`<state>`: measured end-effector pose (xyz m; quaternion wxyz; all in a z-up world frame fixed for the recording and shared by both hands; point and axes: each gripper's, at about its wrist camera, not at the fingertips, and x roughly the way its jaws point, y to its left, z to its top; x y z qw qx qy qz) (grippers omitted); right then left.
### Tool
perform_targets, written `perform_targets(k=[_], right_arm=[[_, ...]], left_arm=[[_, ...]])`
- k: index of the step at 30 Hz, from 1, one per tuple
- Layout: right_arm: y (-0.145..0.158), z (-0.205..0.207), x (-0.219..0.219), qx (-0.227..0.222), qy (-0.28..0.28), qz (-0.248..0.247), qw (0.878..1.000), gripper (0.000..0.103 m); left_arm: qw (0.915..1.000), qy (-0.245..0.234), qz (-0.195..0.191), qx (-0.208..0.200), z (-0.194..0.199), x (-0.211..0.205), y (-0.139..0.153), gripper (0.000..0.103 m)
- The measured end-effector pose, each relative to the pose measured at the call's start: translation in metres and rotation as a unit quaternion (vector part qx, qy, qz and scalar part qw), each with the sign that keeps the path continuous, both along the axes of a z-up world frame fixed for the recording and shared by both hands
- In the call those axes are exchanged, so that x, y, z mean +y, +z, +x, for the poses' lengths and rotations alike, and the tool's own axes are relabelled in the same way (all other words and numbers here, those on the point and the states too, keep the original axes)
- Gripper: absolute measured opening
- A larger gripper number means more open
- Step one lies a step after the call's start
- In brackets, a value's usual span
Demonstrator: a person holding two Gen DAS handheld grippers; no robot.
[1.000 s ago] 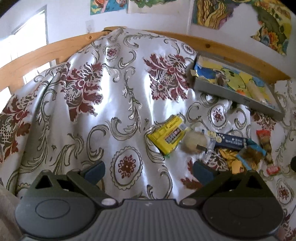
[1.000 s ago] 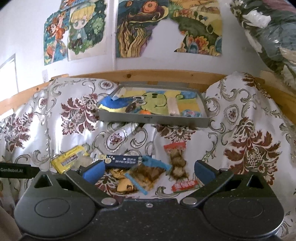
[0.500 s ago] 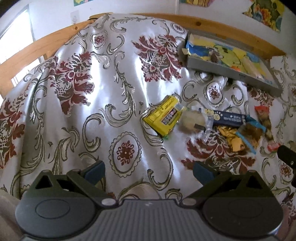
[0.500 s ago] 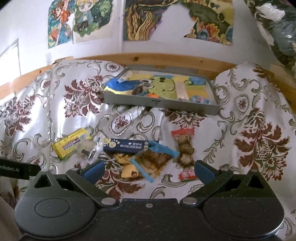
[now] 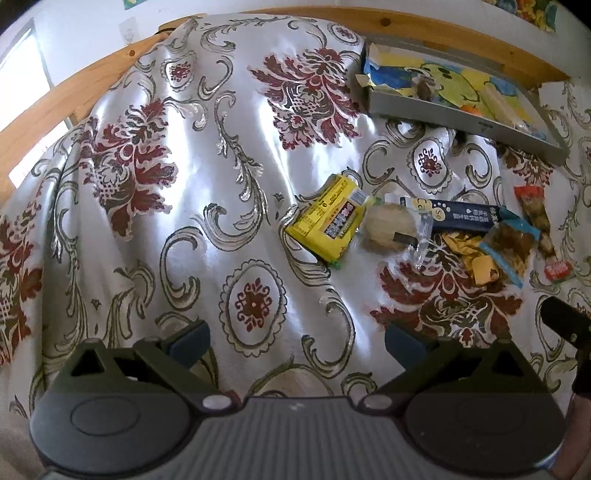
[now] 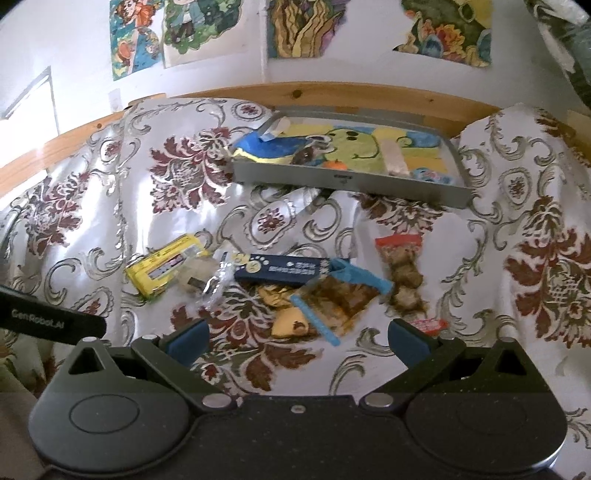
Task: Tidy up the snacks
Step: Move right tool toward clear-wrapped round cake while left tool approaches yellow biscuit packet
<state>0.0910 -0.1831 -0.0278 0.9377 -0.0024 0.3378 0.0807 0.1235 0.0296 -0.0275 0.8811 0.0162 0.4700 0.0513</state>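
Observation:
Several snacks lie loose on a floral cloth: a yellow packet (image 5: 327,225) (image 6: 162,271), a round pale cake in clear wrap (image 5: 388,230) (image 6: 194,277), a dark blue bar (image 5: 461,215) (image 6: 282,268), a brown snack in a blue-edged bag (image 5: 508,247) (image 6: 341,299), gold wrappers (image 6: 286,321) and a red-ended pack of brown pieces (image 5: 537,225) (image 6: 404,277). A grey tray (image 5: 450,112) (image 6: 347,182) with a cartoon lining sits behind them and holds a few small items. My left gripper (image 5: 297,341) is open, short of the yellow packet. My right gripper (image 6: 297,341) is open, just short of the gold wrappers.
A wooden rail (image 6: 369,96) runs behind the cloth, under a white wall with posters (image 6: 303,26). The cloth (image 5: 184,166) is bare left of the snacks. The other gripper's black body (image 6: 48,321) shows at the left edge of the right wrist view.
Both grippers have tilted down and moved closer to the snacks, which now sit lower and larger in the views. Nothing has been picked up.

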Motion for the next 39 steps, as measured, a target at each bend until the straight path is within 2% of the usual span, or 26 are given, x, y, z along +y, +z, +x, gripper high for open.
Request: perform_targets(k=[5,14,18,24,29,33,39], right_arm=[[-0.003,0.001,0.005,0.007,0.012,0.003,1.0,0.102],[-0.014,0.01,0.014,0.028,0.03,0.006,0.999,0.102],[-0.018,0.014,0.019,0.032,0.04,0.0,0.999,0.102],[-0.023,0.025,0.032,0.03,0.075,-0.011,0.997,0.102],[-0.03,0.039,0.045,0.022,0.103,-0.024,0.994,0.102],[-0.036,0.056,0.06,-0.001,0.142,-0.065,0.988,0.102],[-0.044,0.083,0.075,-0.025,0.184,-0.093,0.978,0.102]], left_arm=[[0.9994,-0.028,0.02,0.007,0.01,0.0,0.002,0.103],[0.9945,-0.066,0.08,-0.013,0.032,0.005,0.01,0.103],[0.9939,-0.073,0.081,-0.016,0.041,0.008,0.007,0.103],[0.9937,-0.103,0.039,-0.024,0.054,0.019,0.006,0.103],[0.9912,-0.126,0.032,-0.026,0.068,0.019,0.004,0.103],[0.988,-0.144,0.048,-0.026,0.079,0.017,-0.002,0.103],[0.9814,-0.166,0.095,-0.021,0.094,0.014,-0.016,0.103]])
